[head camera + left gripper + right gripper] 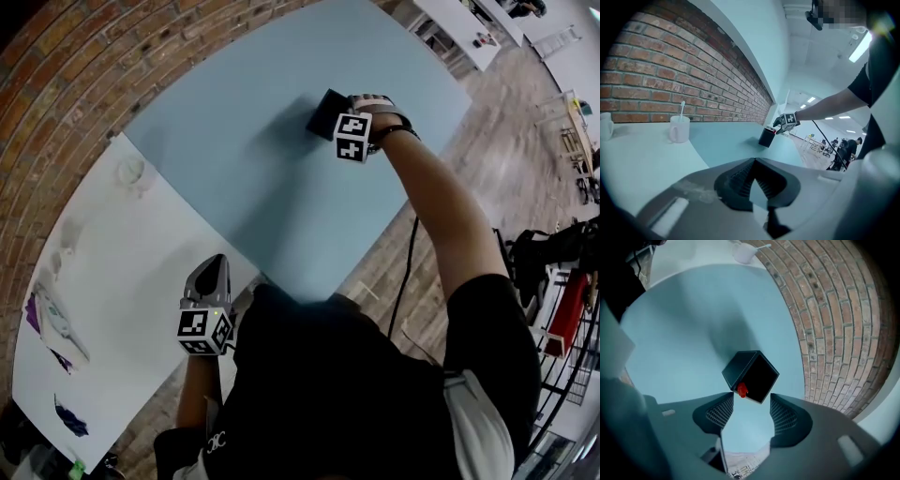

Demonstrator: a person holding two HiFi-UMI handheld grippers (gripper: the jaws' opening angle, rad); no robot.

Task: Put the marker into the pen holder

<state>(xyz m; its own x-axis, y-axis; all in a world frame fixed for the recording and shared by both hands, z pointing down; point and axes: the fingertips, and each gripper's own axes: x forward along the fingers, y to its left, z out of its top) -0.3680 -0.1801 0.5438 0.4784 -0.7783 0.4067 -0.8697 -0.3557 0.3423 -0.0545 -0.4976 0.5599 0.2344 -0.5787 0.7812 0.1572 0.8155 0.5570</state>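
Marker (742,390) red-capped, pen holder (738,367) boxy, black

The pen holder (751,376) was a black, square box with an open top, standing on the light blue table (670,333), well in from its edges. The marker (742,390) showed only as a small red end poking above the rim at one corner of the opening. The rest seemed to sit inside the dark box, where its body could not be made out.
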